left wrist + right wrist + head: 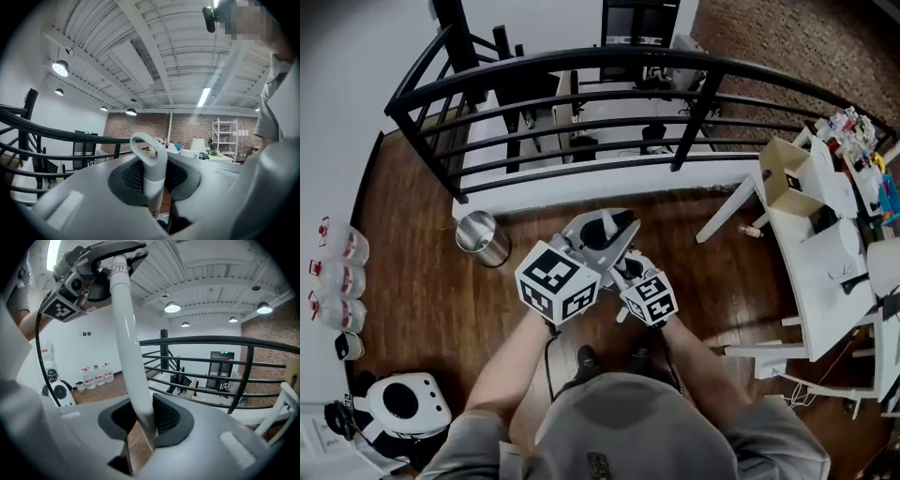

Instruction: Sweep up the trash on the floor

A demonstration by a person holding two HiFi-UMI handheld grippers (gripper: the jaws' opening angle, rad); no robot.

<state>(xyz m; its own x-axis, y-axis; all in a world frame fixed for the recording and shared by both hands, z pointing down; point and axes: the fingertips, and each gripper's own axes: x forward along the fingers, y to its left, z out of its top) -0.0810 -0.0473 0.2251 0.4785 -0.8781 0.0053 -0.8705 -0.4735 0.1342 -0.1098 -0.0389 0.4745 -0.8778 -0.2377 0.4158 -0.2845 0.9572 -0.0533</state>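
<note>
Wood floor (pixel 412 272) (black railing (pixel 581 61) beyond)

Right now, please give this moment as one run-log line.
left gripper: shut on broom handle, looped top | right gripper: shut on broom handle, lower down | metal bin: by railing

You hold one left gripper (pixel 609 230) and one right gripper (pixel 624 272), one white handle (pixel 126 333); three water jugs (pixel 337 279), one steel bin (pixel 483 239), one black railing (pixel 164 352), one white table (pixel 814 281)

lower end of the white handle (pixel 126 333) lost to me behind the jaws, white table (pixel 811 274) cut off at the right edge, bits on it too tiny to tell
</note>
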